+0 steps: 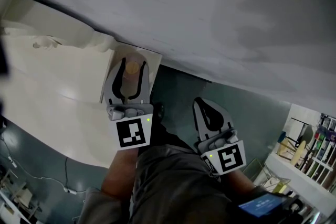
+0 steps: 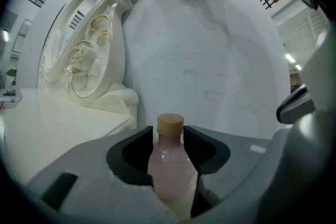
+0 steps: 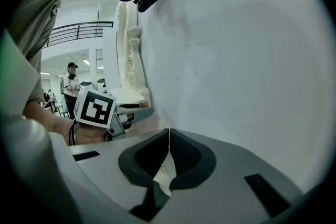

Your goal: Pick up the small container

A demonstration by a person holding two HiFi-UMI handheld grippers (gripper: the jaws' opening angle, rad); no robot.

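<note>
The small container is a pale pink bottle point(image 2: 170, 165) with a round wooden cap point(image 2: 170, 123). It stands upright on a white ledge point(image 1: 153, 59) by the wall. My left gripper point(image 2: 169, 135) has one dark pad against each side of the bottle's body and is shut on it. From the head view, the left gripper point(image 1: 133, 63) frames the bottle point(image 1: 131, 80) from the near side. My right gripper point(image 1: 199, 101) hangs lower to the right over the floor, shut with nothing in it. In the right gripper view its tips point(image 3: 169, 131) meet in a thin line.
A white ornate frame with clear plastic over it point(image 2: 89, 55) leans on the wall left of the bottle, on a white tabletop point(image 1: 52, 97). The grey wall point(image 1: 236, 18) runs close behind. A white rack with bottles and tools point(image 1: 307, 147) stands at the lower right.
</note>
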